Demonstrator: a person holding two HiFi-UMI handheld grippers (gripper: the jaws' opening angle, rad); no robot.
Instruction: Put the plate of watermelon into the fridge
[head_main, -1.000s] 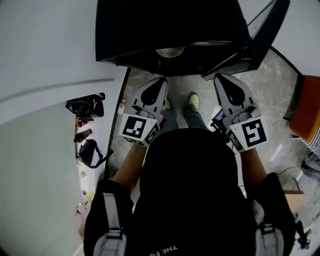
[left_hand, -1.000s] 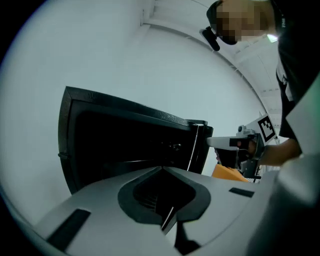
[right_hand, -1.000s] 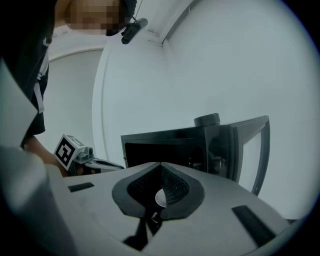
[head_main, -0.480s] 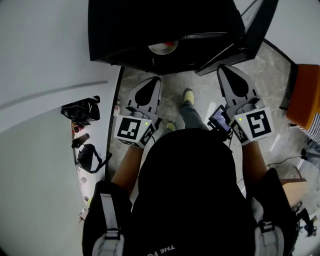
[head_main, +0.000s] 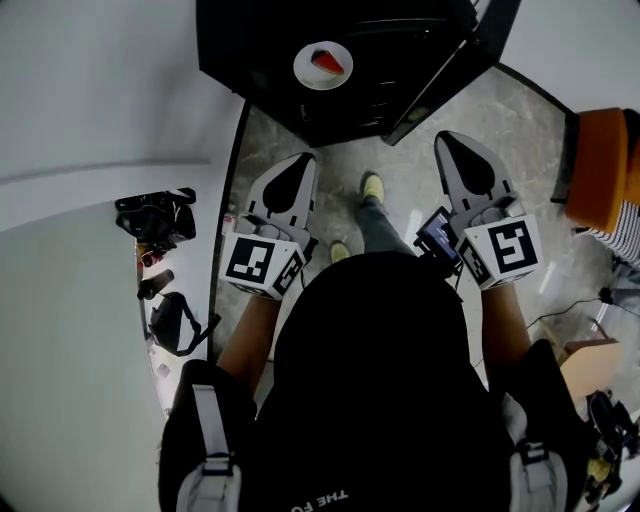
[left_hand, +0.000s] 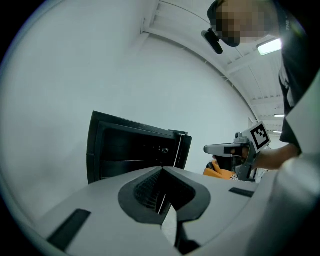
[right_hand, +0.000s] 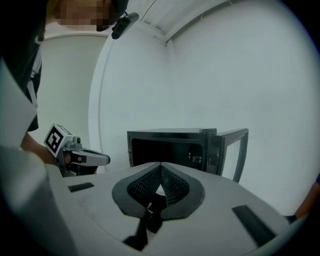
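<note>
Facing the open black box-shaped fridge (head_main: 260, 50) with its white round plate of red watermelon (head_main: 323, 65), I hold the grey left gripper (head_main: 300, 162) and grey right gripper (head_main: 456, 142) abreast, tilted slightly downward, both pairs of fingers (left_hand: 100, 205) clenched together.

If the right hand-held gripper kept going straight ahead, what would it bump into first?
Probably the black fridge: the right hand-held gripper, shut and empty, points at its open front, and nothing shows between them. How far off it is, I cannot tell.
</note>
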